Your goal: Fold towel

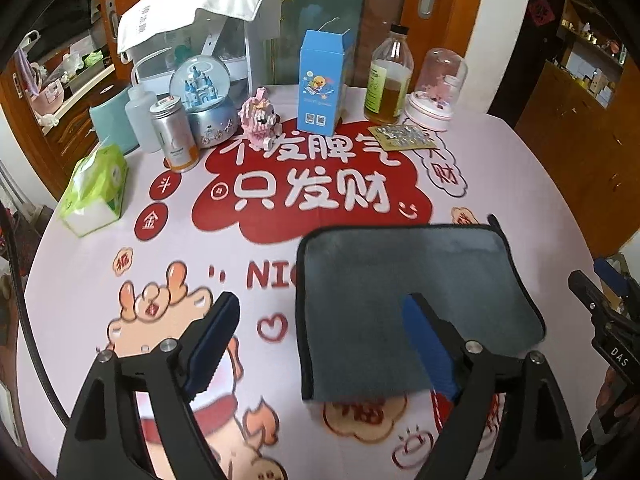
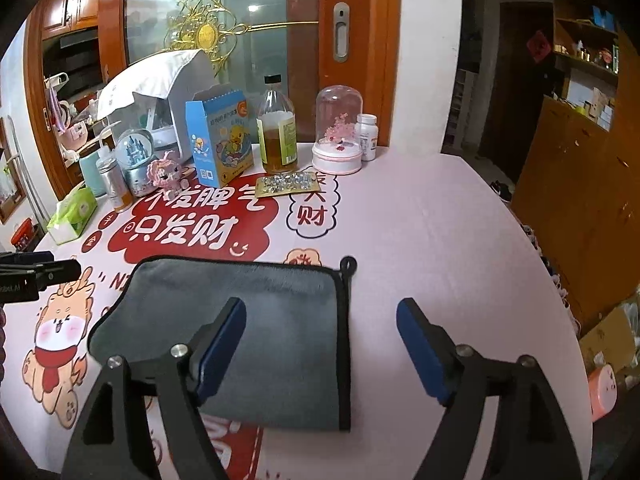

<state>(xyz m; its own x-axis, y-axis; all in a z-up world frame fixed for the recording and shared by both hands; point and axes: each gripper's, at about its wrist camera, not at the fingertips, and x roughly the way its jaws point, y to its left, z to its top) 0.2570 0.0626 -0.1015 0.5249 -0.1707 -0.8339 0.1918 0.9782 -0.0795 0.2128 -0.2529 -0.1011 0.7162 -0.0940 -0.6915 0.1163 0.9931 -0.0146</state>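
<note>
Covering the near middle of your pink printed surface [image 2: 440,220], the grey plush towel with black trim [image 2: 280,320] lies flat in a folded rectangle. It looks soft, light and floppy, so pinch a trimmed corner near its hanging loop [image 2: 347,263]. Your left gripper [image 1: 320,340] and right gripper [image 2: 322,344] hover, fingers spread wide, holding nothing.

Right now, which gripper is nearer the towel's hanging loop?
Right. The right gripper straddles the grey towel's edge just below the hanging loop. The left gripper sits over the opposite edge, away from the loop. Both are open.
</note>
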